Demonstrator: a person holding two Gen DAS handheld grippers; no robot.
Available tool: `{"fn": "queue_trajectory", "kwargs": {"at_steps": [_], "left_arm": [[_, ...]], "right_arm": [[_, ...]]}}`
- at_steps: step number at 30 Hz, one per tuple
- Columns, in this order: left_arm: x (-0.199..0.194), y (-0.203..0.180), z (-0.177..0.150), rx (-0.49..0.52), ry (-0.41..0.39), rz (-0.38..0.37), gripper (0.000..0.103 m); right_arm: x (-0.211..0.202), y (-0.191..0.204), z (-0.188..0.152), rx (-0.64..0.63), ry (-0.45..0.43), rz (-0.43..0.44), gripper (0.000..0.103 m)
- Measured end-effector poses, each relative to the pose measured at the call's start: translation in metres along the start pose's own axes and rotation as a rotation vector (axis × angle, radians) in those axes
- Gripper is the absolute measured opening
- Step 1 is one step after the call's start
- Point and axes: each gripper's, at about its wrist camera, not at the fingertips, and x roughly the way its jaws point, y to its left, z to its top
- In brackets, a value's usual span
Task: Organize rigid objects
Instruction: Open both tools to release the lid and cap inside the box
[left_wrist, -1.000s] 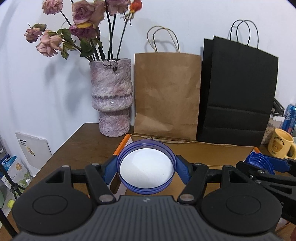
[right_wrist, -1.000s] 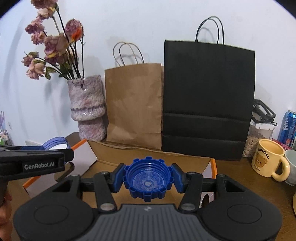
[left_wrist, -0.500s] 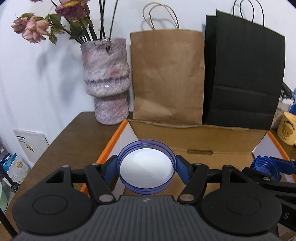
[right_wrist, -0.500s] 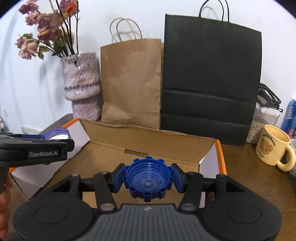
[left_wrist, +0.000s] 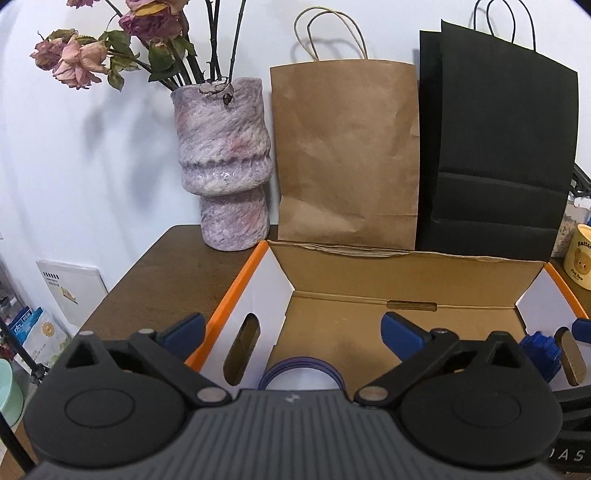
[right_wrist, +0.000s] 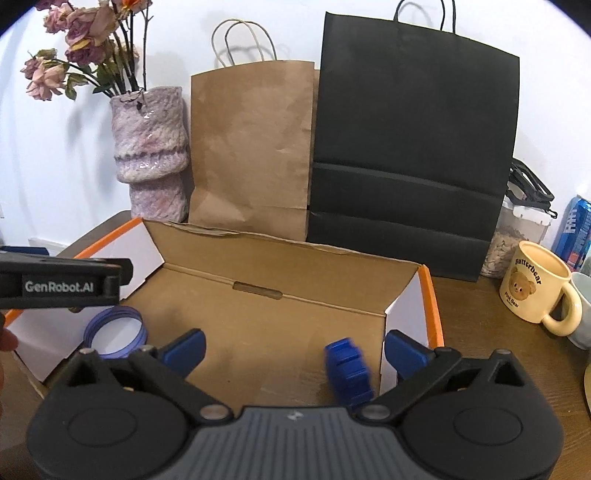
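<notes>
Both lids are let go since the earlier frames: left gripper (left_wrist: 291, 328) and right gripper (right_wrist: 293, 349) have just been opening, jaws wide, nothing clamped. Round lid (right_wrist: 114, 332) lies in the box (right_wrist: 430, 295); toothed cap (right_wrist: 349, 373) is seen blurred, dropping in. Next items can be fetched.

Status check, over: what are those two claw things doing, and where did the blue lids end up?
Both grippers, left and right, just opened, fingers empty. Clear blue lid and notched blue cap inside cardboard box. Nothing in the way.
</notes>
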Motion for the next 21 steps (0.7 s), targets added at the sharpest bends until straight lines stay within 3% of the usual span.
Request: {"fn": "queue_trajectory", "kwargs": {"at_steps": [21], "left_arm": [[-0.025, 0.006, 0.004, -0.007, -0.020, -0.017, 0.103]], "right_arm": [[-0.024, -0.001, 0.001, -0.001, -0.037, 0.029, 0.103]]}}
